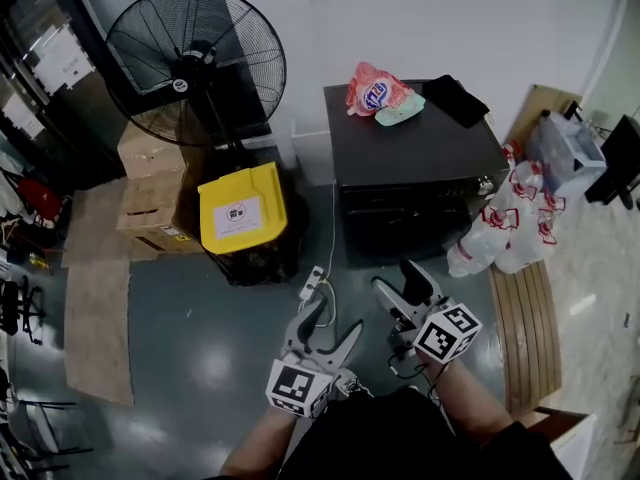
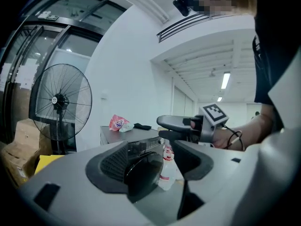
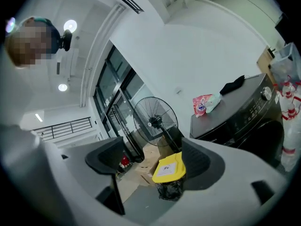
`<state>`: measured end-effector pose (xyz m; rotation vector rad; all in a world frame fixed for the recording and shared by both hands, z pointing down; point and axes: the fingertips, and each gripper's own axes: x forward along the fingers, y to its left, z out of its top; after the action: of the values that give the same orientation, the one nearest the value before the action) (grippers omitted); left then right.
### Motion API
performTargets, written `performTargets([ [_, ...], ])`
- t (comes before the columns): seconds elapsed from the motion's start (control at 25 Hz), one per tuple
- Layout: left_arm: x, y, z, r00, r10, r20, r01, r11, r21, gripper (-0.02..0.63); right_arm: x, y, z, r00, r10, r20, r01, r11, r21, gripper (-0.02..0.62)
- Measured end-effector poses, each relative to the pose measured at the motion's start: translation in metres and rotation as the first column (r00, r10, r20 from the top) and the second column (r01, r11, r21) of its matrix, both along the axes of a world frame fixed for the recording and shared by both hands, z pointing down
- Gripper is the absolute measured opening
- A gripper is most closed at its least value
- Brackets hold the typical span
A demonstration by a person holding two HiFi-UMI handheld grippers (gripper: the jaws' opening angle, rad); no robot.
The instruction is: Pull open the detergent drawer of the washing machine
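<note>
The dark washing machine (image 1: 415, 153) stands against the white wall, ahead of both grippers, with floor between them and it. Its control panel (image 1: 415, 190) faces me; I cannot make out the detergent drawer on it. A red detergent bag (image 1: 375, 93) and a black cloth (image 1: 455, 98) lie on top. My left gripper (image 1: 328, 326) is open and empty, and the machine's round door (image 2: 143, 166) shows between its jaws. My right gripper (image 1: 400, 283) is open and empty too, rolled on its side. It is the nearer of the two to the machine and also appears in the left gripper view (image 2: 181, 126).
A yellow-lidded bin (image 1: 240, 208) stands left of the machine, with a pedestal fan (image 1: 195, 53) and cardboard boxes (image 1: 150, 193) behind it. A power strip (image 1: 312, 286) lies on the floor ahead of the grippers. Several clear bottles (image 1: 510, 233) and a wooden bench (image 1: 525, 328) sit on the right.
</note>
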<state>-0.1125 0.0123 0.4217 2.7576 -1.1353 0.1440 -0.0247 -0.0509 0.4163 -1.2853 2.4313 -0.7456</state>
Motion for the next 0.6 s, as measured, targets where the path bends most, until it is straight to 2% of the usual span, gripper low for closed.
performTargets([
  [0.36, -0.011, -0.01, 0.0, 1.0, 0.029, 0.003, -0.029, 0.999, 0.024, 0.278, -0.019, -0.029, 0.026, 0.997, 0.006, 0.076, 0.001, 0.996, -0.092, 0.396],
  [0.6, -0.008, -0.02, 0.001, 1.0, 0.01, 0.007, -0.01, 1.0, 0.019, 0.278, -0.016, -0.052, 0.046, 0.983, 0.0, 0.182, 0.029, 0.987, -0.157, 0.396],
])
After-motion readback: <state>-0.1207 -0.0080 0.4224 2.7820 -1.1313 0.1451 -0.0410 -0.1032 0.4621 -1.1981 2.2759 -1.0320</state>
